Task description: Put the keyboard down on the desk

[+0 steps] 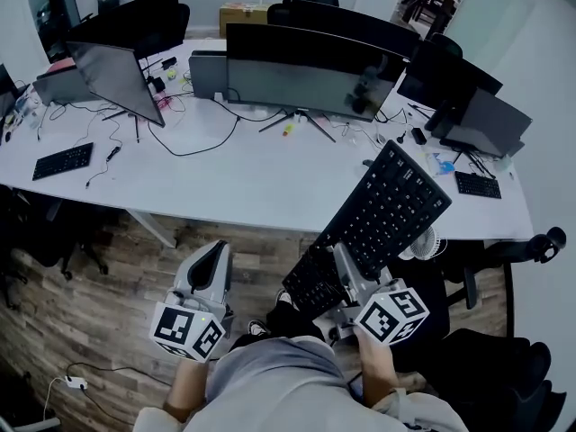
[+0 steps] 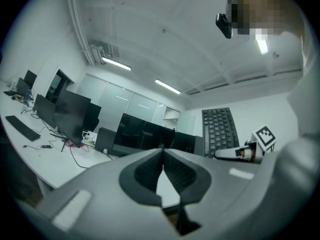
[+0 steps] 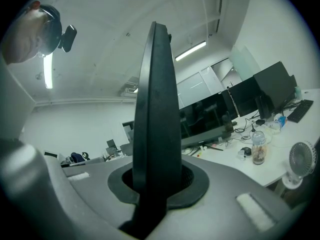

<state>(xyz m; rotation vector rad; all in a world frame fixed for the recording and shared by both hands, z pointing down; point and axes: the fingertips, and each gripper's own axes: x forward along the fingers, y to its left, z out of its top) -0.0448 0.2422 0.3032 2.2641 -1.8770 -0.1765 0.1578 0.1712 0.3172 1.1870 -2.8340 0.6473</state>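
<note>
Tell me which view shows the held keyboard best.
The head view: the keyboard shows its whole key face, tilted above the desk edge in the right gripper. The left gripper view shows it small; the right gripper view shows only its edge between the jaws.

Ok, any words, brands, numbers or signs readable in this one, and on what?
None can be read.
Keyboard key legends: too small to read.
Marker cubes: black-and-white square patterns only, no letters.
Cardboard box at the back: any print is too small to tell.
</note>
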